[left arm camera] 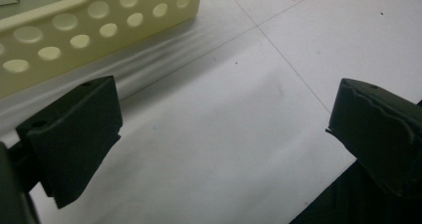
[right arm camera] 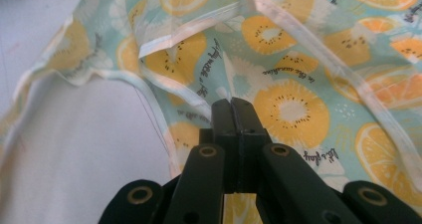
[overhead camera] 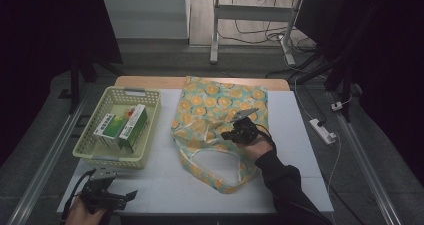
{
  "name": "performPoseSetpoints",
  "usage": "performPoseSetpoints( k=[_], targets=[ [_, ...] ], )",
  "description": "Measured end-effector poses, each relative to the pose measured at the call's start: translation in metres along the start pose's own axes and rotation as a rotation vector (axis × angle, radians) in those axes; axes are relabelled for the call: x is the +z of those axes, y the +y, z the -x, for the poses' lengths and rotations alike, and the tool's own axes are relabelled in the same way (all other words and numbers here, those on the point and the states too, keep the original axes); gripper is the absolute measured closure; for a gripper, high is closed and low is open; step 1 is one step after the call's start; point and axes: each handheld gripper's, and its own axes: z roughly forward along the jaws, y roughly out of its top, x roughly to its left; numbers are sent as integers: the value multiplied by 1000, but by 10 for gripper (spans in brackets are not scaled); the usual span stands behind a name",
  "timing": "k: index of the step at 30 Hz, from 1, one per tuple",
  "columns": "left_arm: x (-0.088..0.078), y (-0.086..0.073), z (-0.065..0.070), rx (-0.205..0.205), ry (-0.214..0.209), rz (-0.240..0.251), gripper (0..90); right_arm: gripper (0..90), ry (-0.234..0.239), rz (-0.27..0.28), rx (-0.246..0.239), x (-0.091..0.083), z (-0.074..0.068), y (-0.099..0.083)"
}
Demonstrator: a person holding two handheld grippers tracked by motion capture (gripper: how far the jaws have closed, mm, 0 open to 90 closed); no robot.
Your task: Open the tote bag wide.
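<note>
The fruit-print bag (overhead camera: 215,127) lies flat mid-bench, just beside the basket (overhead camera: 95,152). The right hand-held gripper (right arm camera: 232,104) rests on the bag near its handle opening, jaws pinched together on the fabric. The left hand-held gripper (left arm camera: 224,114) hovers wide open, empty, at the near-left corner.

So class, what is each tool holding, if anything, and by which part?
The right tool is shut on the fruit-print bag, pinching its fabric beside the white-edged handle opening. The left tool is open, holding nothing.
</note>
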Motion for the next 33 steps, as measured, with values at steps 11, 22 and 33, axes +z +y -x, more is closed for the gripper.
performPoseSetpoints(
  k=[11, 22, 33],
  targets=[
    [0, 0, 0, -1, -1, -2, 4, 900, 15, 65, 29, -16, -2, 11],
    [0, 0, 0, 0, 1, -3, 4, 900, 12, 114, 34, -35, -9, 26],
    [0, 0, 0, -2, 1, -2, 4, 900, -12, 158, 19, -53, -18, 38]
  ],
)
